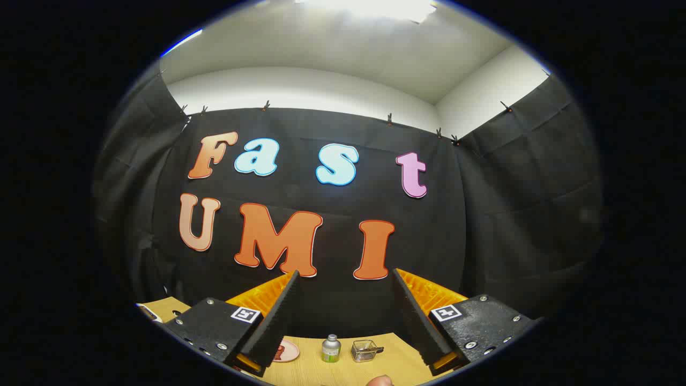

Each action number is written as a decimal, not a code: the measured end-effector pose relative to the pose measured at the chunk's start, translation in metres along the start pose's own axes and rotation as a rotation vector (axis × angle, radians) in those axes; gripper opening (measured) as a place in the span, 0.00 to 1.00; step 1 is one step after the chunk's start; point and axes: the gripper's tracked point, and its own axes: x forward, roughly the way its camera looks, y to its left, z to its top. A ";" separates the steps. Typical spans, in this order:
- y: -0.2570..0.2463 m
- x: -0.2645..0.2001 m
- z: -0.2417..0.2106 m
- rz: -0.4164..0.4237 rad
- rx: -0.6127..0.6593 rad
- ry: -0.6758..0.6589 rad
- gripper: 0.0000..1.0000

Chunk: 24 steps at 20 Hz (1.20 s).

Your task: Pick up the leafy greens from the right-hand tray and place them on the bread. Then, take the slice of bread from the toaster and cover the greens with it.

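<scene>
My gripper (pixel 345 279) is held high and level, facing the booth's back wall, its two fingers wide apart with nothing between them. Far below, between the fingers, lies the wooden table (pixel 313 364). A pinkish plate (pixel 285 351) sits on it, partly hidden behind the left finger (pixel 276 316). The bread, greens and toaster cannot be made out from this height.
A small green-and-silver bottle (pixel 331 348) stands on the table beside a small clear container with a handle (pixel 365 350). A rounded pink thing (pixel 380 380) peeks up at the table's near side. Black cloth walls close the booth behind and on both sides.
</scene>
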 end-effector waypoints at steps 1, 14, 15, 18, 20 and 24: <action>-0.002 -0.001 0.000 -0.002 0.003 0.000 1.00; -0.012 -0.006 0.000 0.003 0.005 -0.008 1.00; -0.011 -0.007 -0.006 0.006 -0.005 0.001 1.00; -0.010 -0.010 -0.028 0.001 -0.060 0.026 0.99; -0.003 -0.014 -0.040 0.019 -0.092 0.028 1.00; 0.013 -0.020 -0.082 0.093 -0.110 0.101 0.99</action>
